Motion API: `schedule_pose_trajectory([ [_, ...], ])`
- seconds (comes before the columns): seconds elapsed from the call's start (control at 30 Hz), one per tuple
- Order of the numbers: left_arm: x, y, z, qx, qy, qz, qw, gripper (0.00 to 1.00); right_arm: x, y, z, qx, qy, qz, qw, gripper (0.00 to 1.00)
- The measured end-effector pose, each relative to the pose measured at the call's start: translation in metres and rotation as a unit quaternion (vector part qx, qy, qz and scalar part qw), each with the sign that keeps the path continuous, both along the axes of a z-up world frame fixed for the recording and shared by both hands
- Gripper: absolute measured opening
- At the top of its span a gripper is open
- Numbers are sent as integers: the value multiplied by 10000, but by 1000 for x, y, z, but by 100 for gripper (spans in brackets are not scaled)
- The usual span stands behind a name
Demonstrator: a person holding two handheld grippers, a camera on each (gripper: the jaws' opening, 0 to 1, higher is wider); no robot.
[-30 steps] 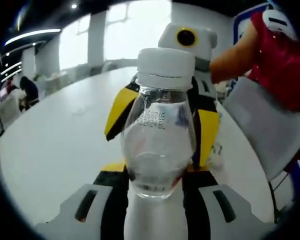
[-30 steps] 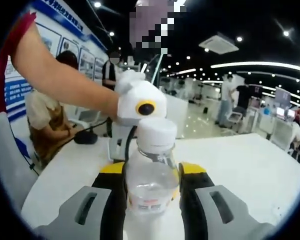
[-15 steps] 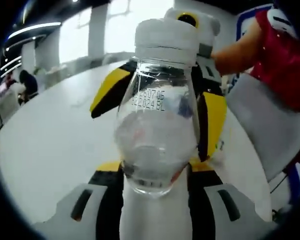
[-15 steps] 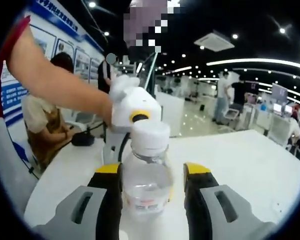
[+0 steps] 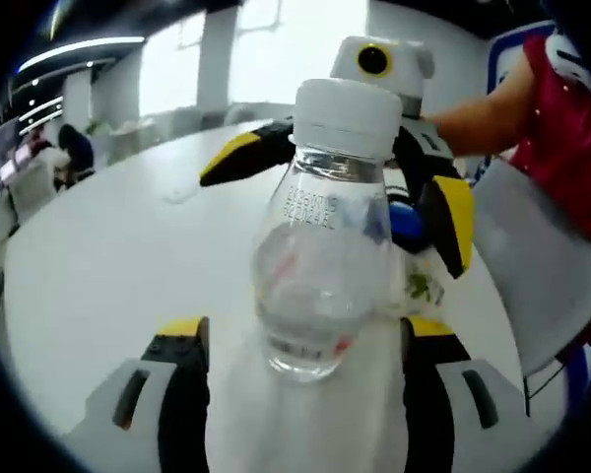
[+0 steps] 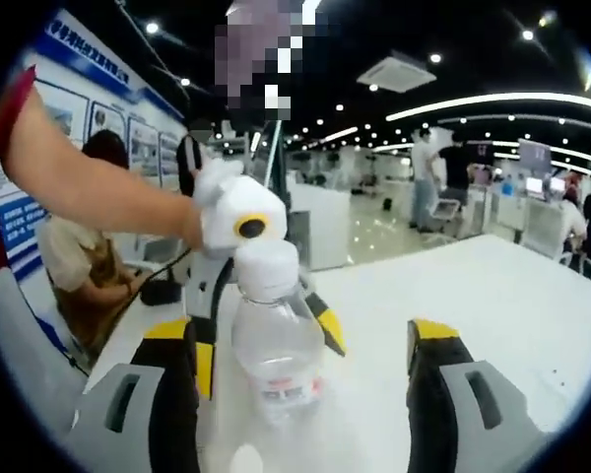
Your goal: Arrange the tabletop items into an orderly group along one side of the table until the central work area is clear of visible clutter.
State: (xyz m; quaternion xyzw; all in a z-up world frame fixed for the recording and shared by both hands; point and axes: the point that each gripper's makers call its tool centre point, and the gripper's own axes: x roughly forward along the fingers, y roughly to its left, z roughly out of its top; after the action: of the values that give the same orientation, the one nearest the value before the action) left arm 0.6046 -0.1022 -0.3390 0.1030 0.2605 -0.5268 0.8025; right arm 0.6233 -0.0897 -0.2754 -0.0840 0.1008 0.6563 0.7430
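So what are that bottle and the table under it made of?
The bottle looks like clear, glossy plastic: you see through its wall, and it has a matte white ribbed screw cap. The table has a smooth white top with soft reflections, probably laminate or painted board, though I can't be sure.

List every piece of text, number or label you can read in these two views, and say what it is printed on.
Dotted date code on the shoulder of the clear bottle: two lines of digits, too blurred to quote.
Label band low on the bottle: red marks, unreadable.
Blue wall posters: white lettering, too small to read.
Nothing else legible.
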Motion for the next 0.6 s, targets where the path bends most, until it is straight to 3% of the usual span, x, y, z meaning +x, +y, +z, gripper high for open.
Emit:
schedule_pose_trajectory([
  [0.17,-3,1,4,-89,-20,156,9998,95,-3,-11,5,9,113,1,9999,100],
  [0.6,-25,9,18,-186,-53,455,9988,98,-8,-49,10,-106,56,-131,9998,100],
])
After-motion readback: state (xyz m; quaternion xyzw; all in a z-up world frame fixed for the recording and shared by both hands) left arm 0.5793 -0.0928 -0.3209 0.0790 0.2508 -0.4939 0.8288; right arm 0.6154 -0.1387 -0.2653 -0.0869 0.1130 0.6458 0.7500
